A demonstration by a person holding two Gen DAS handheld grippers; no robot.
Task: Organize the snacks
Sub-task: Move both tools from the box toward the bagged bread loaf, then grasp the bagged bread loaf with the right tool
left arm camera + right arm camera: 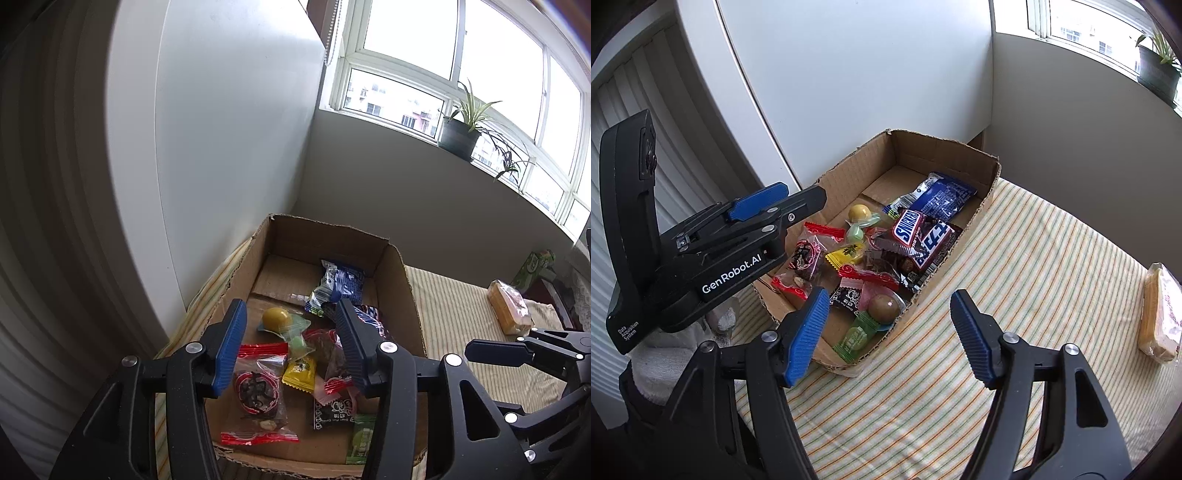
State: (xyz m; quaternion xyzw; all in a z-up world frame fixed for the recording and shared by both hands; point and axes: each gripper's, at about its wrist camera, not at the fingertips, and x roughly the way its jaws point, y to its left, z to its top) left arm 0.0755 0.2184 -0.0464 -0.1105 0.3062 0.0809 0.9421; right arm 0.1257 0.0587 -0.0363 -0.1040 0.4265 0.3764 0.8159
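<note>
An open cardboard box (975, 155) on a striped cloth holds several wrapped snacks: a Snickers bag (923, 240), a blue packet (942, 195), a yellow candy (847, 254) and red-edged packets (258, 395). The box also shows in the left wrist view (402, 280). My left gripper (291, 328) is open and empty, hovering over the box's near end; it also shows in the right wrist view (783, 199). My right gripper (890, 321) is open and empty, just right of the box's near corner. A wrapped wafer cake (1160, 317) lies on the cloth far right, also in the left wrist view (509, 310).
A white cabinet (849, 74) stands right behind the box. A grey wall under a window with potted plants (465, 125) runs along the far side. A green carton (535, 269) stands beyond the wafer cake. Striped cloth (1034, 280) lies between box and cake.
</note>
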